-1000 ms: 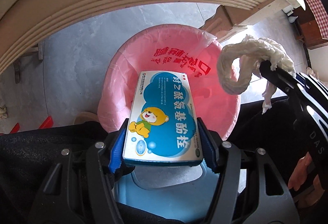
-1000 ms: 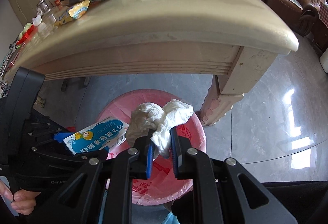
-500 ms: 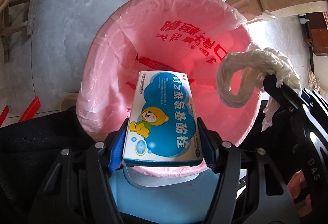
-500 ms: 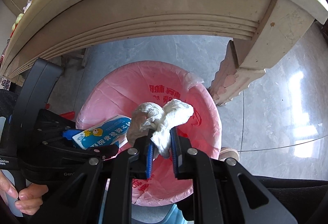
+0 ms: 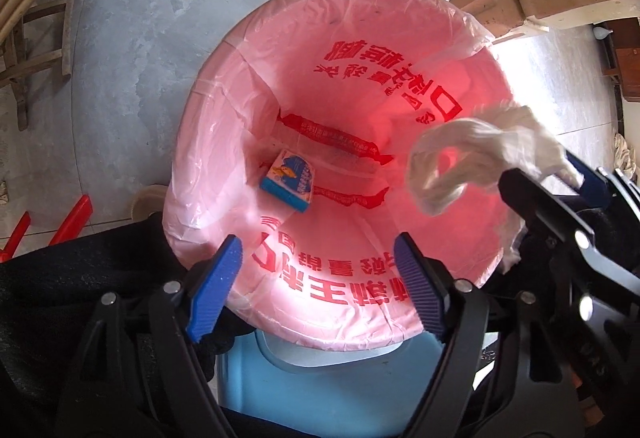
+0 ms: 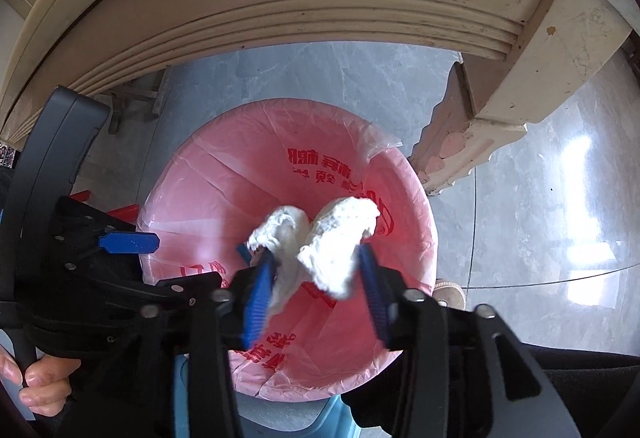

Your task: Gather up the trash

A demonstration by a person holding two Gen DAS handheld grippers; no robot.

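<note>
While jaws part, tissue wad [image 6: 320, 250] between right gripper [image 6: 314, 278] pads, above bin [image 6: 192, 173].

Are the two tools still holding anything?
No. The left tool is open; its blue box lies in the pink bag. The right tool just opened; the white tissue sits loose between its pads.

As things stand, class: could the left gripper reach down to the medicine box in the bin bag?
Probably yes: the left gripper hangs open over the pink bag, and the medicine box lies uncovered at the bottom; the tissue wad is off to one side.
</note>
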